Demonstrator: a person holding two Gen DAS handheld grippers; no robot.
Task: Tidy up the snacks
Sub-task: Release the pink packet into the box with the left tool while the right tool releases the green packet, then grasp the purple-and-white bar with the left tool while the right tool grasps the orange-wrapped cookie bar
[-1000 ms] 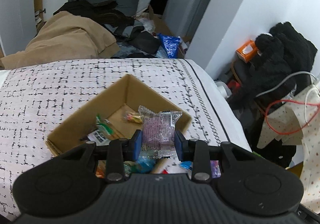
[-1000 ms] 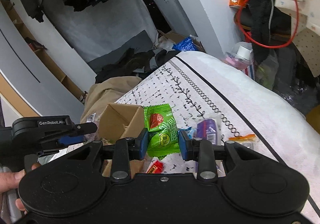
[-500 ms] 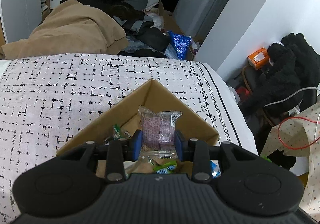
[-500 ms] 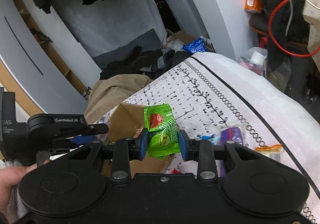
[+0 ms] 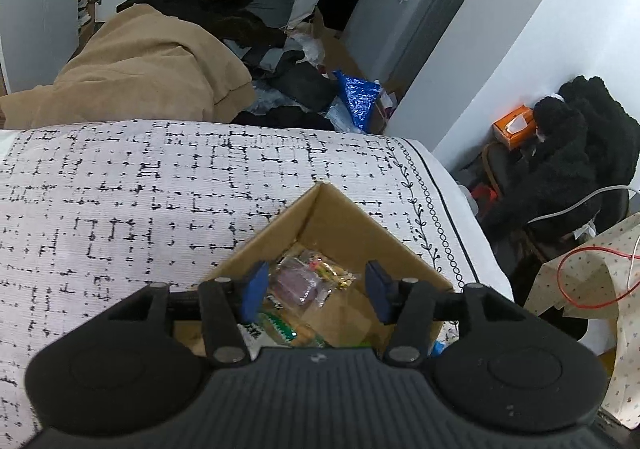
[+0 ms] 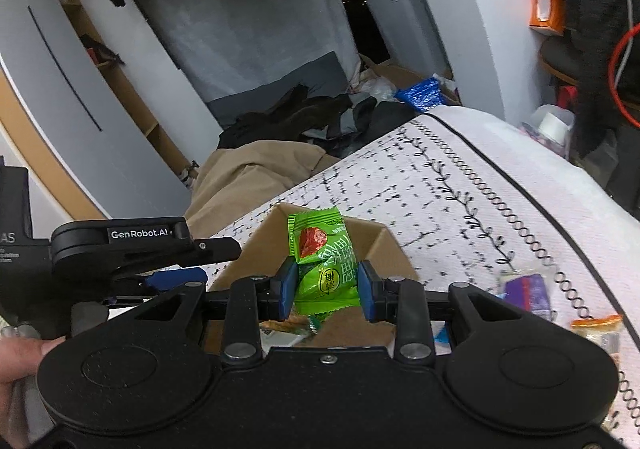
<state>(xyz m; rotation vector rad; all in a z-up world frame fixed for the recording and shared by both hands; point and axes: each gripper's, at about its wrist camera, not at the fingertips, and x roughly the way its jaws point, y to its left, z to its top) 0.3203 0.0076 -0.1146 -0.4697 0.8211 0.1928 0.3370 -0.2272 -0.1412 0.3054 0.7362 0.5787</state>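
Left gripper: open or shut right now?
Open. In the left wrist view the left gripper has its blue-padded jaws spread wide with nothing between them; the clear purple snack packet lies below in the brown cardboard box.

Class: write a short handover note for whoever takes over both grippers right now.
Left gripper: open over the box; a pink packet lies inside with other snacks.
Right gripper: shut on the green packet, held over the box.
Left to do: drop the green packet in, then collect the purple packet and orange packet lying on the bed.
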